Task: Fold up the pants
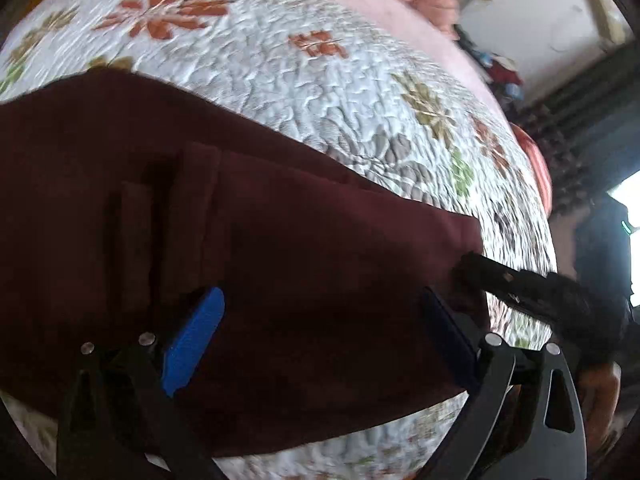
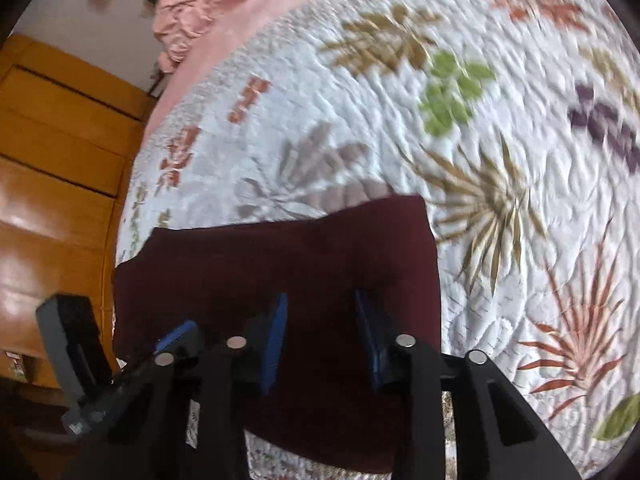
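Observation:
Dark maroon pants (image 1: pixel 280 220) lie folded flat on a white floral quilt (image 1: pixel 280 60). In the left wrist view my left gripper (image 1: pixel 320 296) hovers over the cloth near its right end, with the blue fingers (image 1: pixel 196 340) wide apart and nothing between them. My right gripper (image 1: pixel 476 266) shows as a black shape at the pants' right edge. In the right wrist view the right gripper (image 2: pixel 320 296) stands low over the pants (image 2: pixel 280 256), jaws a narrow gap apart. Maroon cloth shows through the gap and the pads are not pressing on it. A blue finger (image 2: pixel 176 334) of the left gripper shows at lower left.
The quilt (image 2: pixel 400 120) spreads far beyond the pants, with a pink sheet (image 2: pixel 240 12) and a bunched pink cover at the bed's far end. A wooden cabinet (image 2: pixel 52 140) stands beside the bed. Dark furniture and clutter (image 1: pixel 500 64) line the other side.

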Tool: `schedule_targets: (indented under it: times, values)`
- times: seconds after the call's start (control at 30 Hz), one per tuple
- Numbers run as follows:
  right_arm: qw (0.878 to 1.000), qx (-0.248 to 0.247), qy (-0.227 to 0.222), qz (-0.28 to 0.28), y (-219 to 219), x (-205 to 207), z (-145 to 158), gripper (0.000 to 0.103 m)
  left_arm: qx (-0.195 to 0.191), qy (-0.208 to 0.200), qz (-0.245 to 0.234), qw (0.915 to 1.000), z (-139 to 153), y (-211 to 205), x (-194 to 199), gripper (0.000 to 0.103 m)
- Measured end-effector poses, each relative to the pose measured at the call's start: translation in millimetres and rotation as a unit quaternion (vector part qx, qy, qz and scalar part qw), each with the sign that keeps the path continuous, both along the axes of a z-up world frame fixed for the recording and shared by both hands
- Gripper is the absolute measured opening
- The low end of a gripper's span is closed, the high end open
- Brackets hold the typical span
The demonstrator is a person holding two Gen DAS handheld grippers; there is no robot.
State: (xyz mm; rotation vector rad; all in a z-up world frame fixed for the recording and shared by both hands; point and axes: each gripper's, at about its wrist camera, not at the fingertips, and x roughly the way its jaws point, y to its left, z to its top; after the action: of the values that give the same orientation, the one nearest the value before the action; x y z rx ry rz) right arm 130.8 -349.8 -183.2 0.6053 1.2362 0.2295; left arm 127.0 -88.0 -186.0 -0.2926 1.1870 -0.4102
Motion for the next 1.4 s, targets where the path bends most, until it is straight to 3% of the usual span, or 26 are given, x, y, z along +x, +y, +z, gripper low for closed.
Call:
schedule_targets:
  times: [0.1, 0.23, 0.33, 0.5, 0.57, 0.67, 0.87, 1.0, 1.07, 1.23, 1.4]
  values:
    - [1.0, -0.008, -0.008, 0.006, 2, 0, 2, 0.03, 0.026, -0.007, -0.025, 0.9993, 7, -5, -4, 0.096]
    - [0.999, -0.005, -0.043, 0.003, 0, -18, 32, 0.045, -0.002, -0.011, 0.006, 0.9999, 24, 8, -14, 0.096]
    - [0.998, -0.017, -0.059, 0.018, 7, -40, 44, 0.045, -0.01, -0.014, 0.009, 0.9998, 24, 14, -27, 0.096]
    - [0.998, -0.047, -0.012, 0.028, 18, -54, 9, 0.042, 0.037, -0.033, -0.022, 0.9985, 7, 5, -34, 0.096]
    - [0.998, -0.057, -0.015, 0.028, 20, -53, -1, 0.04, 0.062, -0.044, -0.046, 0.996, 4, -1, -33, 0.096]
    - [0.997, -0.06, -0.023, 0.036, 21, -53, 8, 0.041, 0.052, -0.045, -0.046, 0.9966, 9, 4, -33, 0.096]
    - [0.997, -0.021, -0.064, 0.039, 27, -68, 43, 0.045, 0.01, -0.046, 0.015, 0.9988, 44, 59, -51, 0.096]
    - [0.995, -0.014, -0.073, 0.067, 49, -74, 47, 0.045, -0.012, -0.017, 0.097, 0.9951, 46, 134, -68, 0.096]
    - [0.996, -0.013, -0.061, 0.068, 55, -72, 38, 0.046, -0.021, -0.005, 0.145, 0.9892, 44, 171, -75, 0.096]
    - [0.997, -0.016, -0.047, 0.067, 60, -71, 21, 0.047, 0.024, -0.015, 0.238, 0.9708, 46, 249, -94, 0.096]
    - [0.997, -0.016, -0.044, 0.069, 60, -68, 15, 0.047, -0.023, 0.006, 0.321, 0.9467, 32, 310, -102, 0.096]
